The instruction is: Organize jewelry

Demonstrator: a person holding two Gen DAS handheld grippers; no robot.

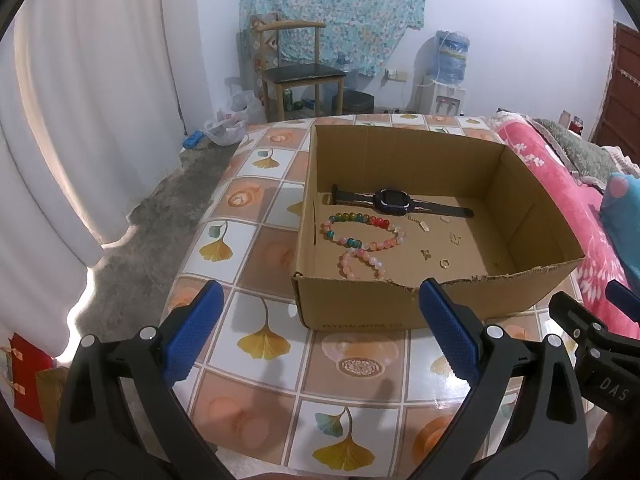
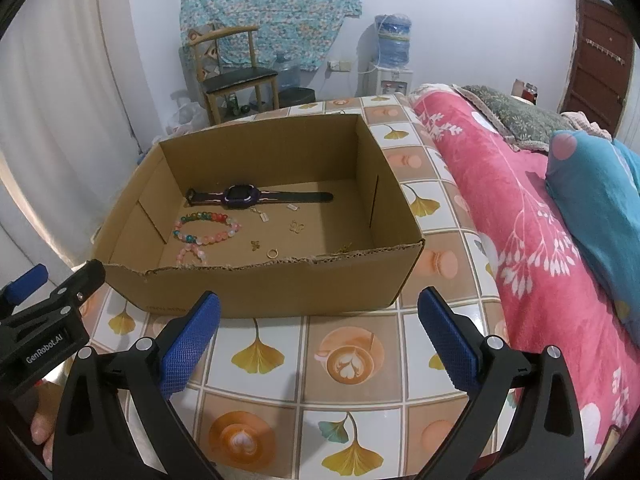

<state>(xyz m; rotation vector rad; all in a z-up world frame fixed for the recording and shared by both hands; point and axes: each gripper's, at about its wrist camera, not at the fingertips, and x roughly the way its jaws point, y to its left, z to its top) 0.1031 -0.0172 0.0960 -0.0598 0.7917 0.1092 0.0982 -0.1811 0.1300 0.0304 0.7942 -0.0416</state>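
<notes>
An open cardboard box (image 1: 532, 216) (image 2: 256, 288) stands on the tiled table. Inside lie a dark smartwatch (image 1: 390, 201) (image 2: 240, 195), a multicoloured bead bracelet (image 1: 362, 231) (image 2: 206, 227), a pink bead bracelet (image 1: 360, 266) (image 2: 191, 255), a gold ring (image 1: 444, 264) (image 2: 273, 254) and several small gold pieces (image 1: 454, 238) (image 2: 297, 227). My left gripper (image 1: 320, 332) is open and empty, just in front of the box's near wall. My right gripper (image 2: 318, 336) is open and empty, also in front of the box. Each gripper shows at the edge of the other's view.
The table (image 1: 352, 364) (image 2: 304, 360) has a ginkgo-and-coffee tile cloth. A bed with a pink blanket (image 2: 520, 216) and a blue pillow (image 2: 592, 196) lies along the right. A chair (image 1: 300, 72) and a water dispenser (image 1: 444, 76) stand by the far wall.
</notes>
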